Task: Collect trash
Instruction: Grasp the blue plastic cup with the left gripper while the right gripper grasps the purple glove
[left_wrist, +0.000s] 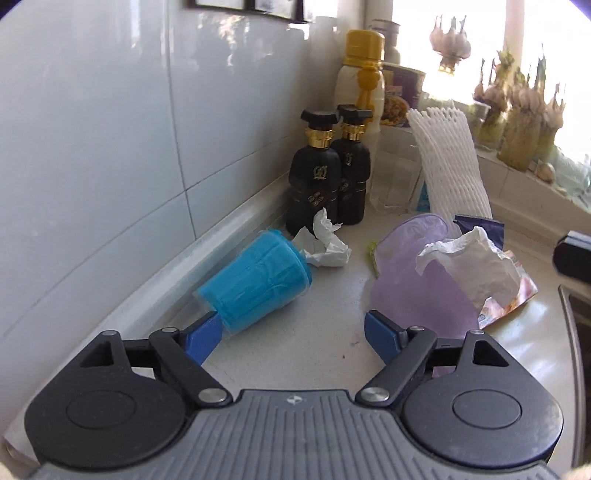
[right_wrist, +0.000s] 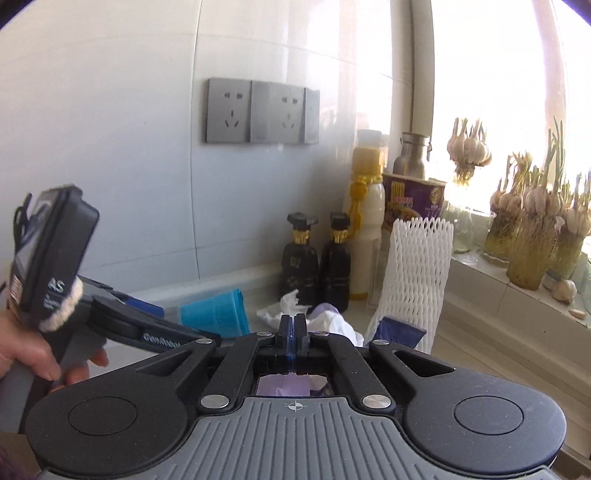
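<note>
Trash litters the table (left_wrist: 314, 343): a blue cup (left_wrist: 255, 288) lies by the wall, tissue (left_wrist: 325, 243) beside it. The left gripper (left_wrist: 295, 328) has its fingers spread, one touching the cup, which may roll off. The right gripper (right_wrist: 293, 328) has its fingers pressed together, seemingly empty above the purple bag (left_wrist: 417, 280).

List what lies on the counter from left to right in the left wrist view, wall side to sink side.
Blue cup lying on its side → crumpled white tissue → purple bag → printed wrapper at the bag's right edge.
</note>
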